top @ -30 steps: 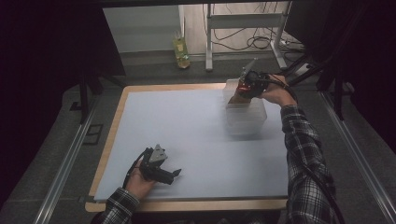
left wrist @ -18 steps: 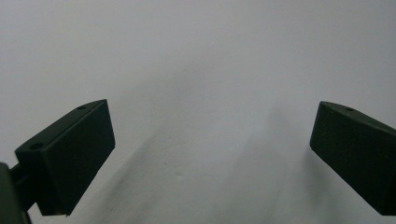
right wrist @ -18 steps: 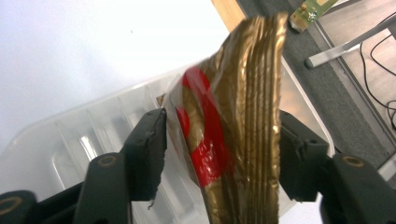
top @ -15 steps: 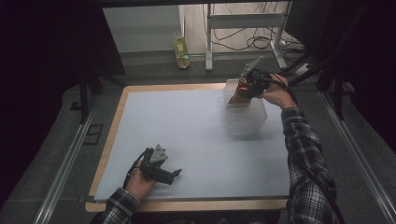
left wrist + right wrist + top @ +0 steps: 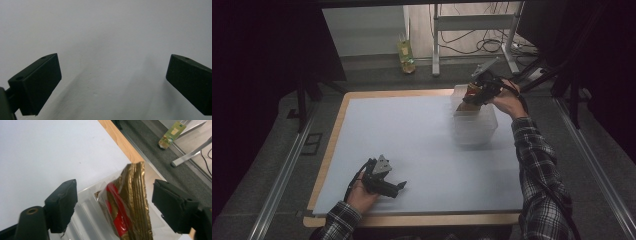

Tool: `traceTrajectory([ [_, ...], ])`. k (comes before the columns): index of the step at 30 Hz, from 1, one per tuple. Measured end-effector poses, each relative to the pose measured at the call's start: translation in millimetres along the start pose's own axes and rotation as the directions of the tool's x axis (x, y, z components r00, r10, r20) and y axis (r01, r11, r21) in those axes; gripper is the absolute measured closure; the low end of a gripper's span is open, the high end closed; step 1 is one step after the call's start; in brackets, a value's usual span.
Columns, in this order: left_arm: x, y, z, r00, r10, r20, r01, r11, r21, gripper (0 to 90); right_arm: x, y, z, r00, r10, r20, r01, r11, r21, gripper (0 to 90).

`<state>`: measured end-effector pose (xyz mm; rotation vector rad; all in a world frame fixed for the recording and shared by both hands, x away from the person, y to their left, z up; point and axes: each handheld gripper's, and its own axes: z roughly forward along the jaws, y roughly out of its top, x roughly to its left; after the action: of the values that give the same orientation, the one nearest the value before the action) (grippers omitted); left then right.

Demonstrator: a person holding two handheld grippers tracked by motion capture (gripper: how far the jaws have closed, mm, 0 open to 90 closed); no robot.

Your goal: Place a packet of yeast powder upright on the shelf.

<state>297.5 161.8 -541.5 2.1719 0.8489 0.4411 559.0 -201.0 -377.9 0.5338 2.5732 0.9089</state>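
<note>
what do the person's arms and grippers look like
Both arms wear plaid flannel sleeves. The left gripper and right gripper are black, each topped with a grey three-cornered plate. Their jaws are blocky black wedges with small round holes.

gold-and-red packet [image 5: 127, 205], clear box [image 5: 474, 125], white table [image 5: 412, 135].

no readable text, gold and red packet [image 5: 126, 205] bears no legible print, yellow-green carton [image 5: 172, 133] markings too small
</note>
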Motion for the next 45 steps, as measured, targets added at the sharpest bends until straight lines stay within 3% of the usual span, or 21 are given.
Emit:
traceTrajectory([
  [7,-0.3,0.0,0.3,1.0,0.001,-0.001,-0.001,1.0,0.001,0.1,5.5,5.0,-6.3,0.9997,-0.008,0.024,0.01,0.999,-0.051,13.3],
  [11,-0.3,0.0,0.2,1.0,0.002,0.0,-0.002,1.0,0.002,0.1,7.6,7.8,-8.1,0.9989,0.019,0.042,-0.015,0.995,-0.096,7.5],
  [15,-0.4,0.0,0.1,1.0,0.002,-0.001,-0.002,1.0,0.002,0.1,7.9,9.9,-11.0,0.9984,0.046,0.034,-0.04,0.985,-0.167,5.1],
  [17,-0.3,0.1,0.0,1.0,0.002,0.0,-0.002,1.0,0.001,0.1,7.7,10.9,-12.4,0.9968,0.076,0.026,-0.07,0.981,-0.182,5.0],
  [18,-0.4,0.0,0.1,1.0,0.002,0.0,-0.002,1.0,0.002,0.1,7.3,11.4,-13.4,0.9967,0.081,0.001,-0.079,0.978,-0.195,5.0],
  [22,-0.4,0.1,0.0,1.0,0.003,0.0,-0.003,1.0,0.001,0.1,8.3,11.9,-14.1,0.9964,0.084,-0.014,-0.085,0.975,-0.203,4.8],
  [25,-0.6,0.1,0.2,1.0,0.001,0.0,-0.001,1.0,0.002,0.1,9.1,12.4,-13.8,0.9956,0.077,-0.053,-0.087,0.973,-0.212,3.5],
  [31,-0.7,0.1,0.3,1.0,0.002,-0.001,-0.002,1.0,0.002,0.1,11.5,13.4,-15.6,0.9889,0.096,-0.113,-0.122,0.96,-0.25,3.1],
  [37,-0.9,0.1,0.3,1.0,0.002,0.0,-0.002,1.0,0.002,0.1,18.5,16.1,-18.5,0.9906,0.082,-0.11,-0.11,0.954,-0.279,1.0],
  [45,-1.1,0.3,0.2,1.0,0.003,-0.001,-0.003,1.0,0.002,0.1,29.1,19.7,-24.3,0.9883,0.064,-0.139,-0.104,0.946,-0.307,0.7],
])
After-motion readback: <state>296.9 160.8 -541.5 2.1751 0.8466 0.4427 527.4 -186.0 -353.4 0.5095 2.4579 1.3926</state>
